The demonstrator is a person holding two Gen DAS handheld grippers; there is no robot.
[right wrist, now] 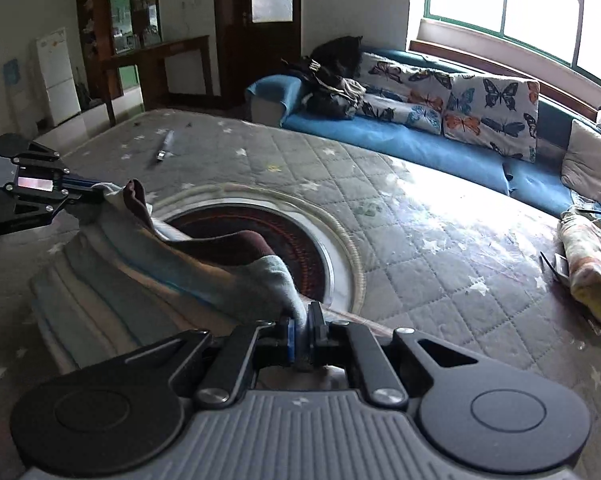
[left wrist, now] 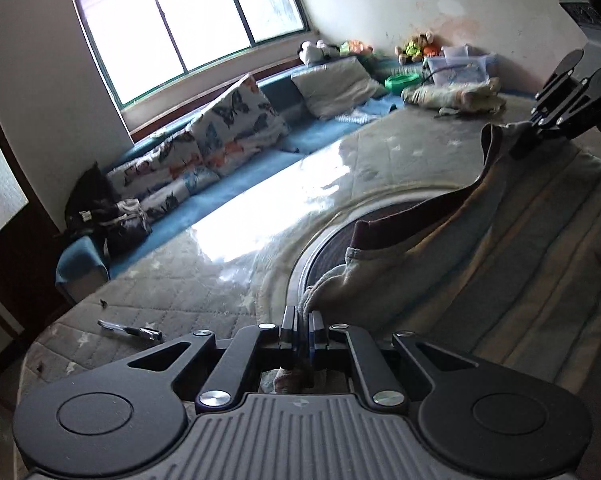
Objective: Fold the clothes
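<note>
A pale striped garment (left wrist: 512, 248) with a dark maroon inner edge hangs stretched between my two grippers above the quilted mat (left wrist: 172, 292). My left gripper (left wrist: 302, 320) is shut on one corner of it. My right gripper (left wrist: 528, 142) is shut on the other corner, at the upper right of the left wrist view. In the right wrist view the garment (right wrist: 148, 276) runs from my right gripper (right wrist: 302, 326) back to my left gripper (right wrist: 88, 192) at the far left. Its lower part rests on the mat (right wrist: 420, 248).
A round dark opening with a pale rim (right wrist: 292, 248) lies in the mat under the garment. A pen-like object (right wrist: 162, 152) lies on the mat. A blue couch (right wrist: 400, 136) with butterfly cushions lines the window wall. A folded cloth pile (right wrist: 592, 272) lies at the right.
</note>
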